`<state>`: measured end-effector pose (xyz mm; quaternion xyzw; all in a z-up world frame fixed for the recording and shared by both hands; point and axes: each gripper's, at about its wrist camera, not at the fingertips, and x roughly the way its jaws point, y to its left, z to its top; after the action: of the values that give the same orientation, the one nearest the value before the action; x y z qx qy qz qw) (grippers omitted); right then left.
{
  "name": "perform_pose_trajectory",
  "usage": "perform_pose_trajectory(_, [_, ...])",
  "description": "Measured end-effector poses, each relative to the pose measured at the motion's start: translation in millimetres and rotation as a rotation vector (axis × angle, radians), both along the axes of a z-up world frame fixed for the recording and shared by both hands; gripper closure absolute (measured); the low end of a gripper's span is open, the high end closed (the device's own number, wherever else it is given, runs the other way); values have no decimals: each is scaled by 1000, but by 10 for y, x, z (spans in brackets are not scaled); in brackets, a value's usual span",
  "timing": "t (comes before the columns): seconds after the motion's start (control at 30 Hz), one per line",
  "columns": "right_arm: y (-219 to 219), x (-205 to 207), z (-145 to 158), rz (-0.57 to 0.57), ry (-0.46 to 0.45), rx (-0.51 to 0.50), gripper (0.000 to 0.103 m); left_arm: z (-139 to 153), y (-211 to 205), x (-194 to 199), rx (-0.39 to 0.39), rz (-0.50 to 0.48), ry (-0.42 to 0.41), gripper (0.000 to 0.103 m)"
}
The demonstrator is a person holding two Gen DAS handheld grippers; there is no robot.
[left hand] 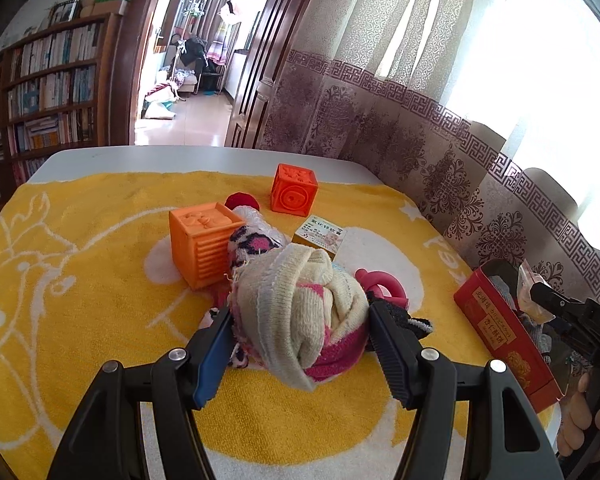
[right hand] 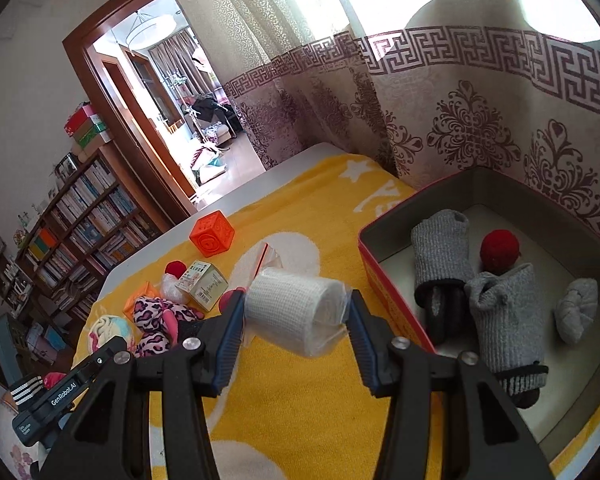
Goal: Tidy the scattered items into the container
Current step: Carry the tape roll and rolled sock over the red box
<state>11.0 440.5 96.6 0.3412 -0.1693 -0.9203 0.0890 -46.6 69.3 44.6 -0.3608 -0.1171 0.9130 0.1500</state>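
Observation:
My left gripper (left hand: 300,320) is shut on a rolled cream and pink sock (left hand: 300,312), holding it just above the yellow towel (left hand: 80,280). My right gripper (right hand: 296,312) is shut on a white gauze roll in a clear bag (right hand: 292,312), left of the red tin box (right hand: 384,280). The box holds grey socks (right hand: 504,312) and a red ball (right hand: 499,249). The box also shows in the left wrist view (left hand: 500,320) at the right. Two orange cubes (left hand: 204,240) (left hand: 294,189), a small carton (left hand: 320,234), a leopard-print sock (left hand: 252,244) and a pink ring (left hand: 384,284) lie on the towel.
The towel covers a white table (left hand: 140,158) against a patterned curtain (left hand: 380,120). A bookshelf (left hand: 40,92) and an open doorway (left hand: 188,60) lie beyond the table. A small red ball (right hand: 175,268) sits near the carton (right hand: 206,285).

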Motion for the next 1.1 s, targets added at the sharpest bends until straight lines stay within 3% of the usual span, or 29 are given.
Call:
perform_pose_trajectory(0.47, [1063,295,59,-202,28,-10,49,121,807,81,-19,-157,-2,36])
perform_pose_trajectory(0.73, [1316,322,15,-242,30,-31,49,242,1395,134,-51,-269,23,36])
perform_pose_trajectory(1.1, [1471,176,-52,-285,10,29,49,285,1957,115,-83,-369,23,36])
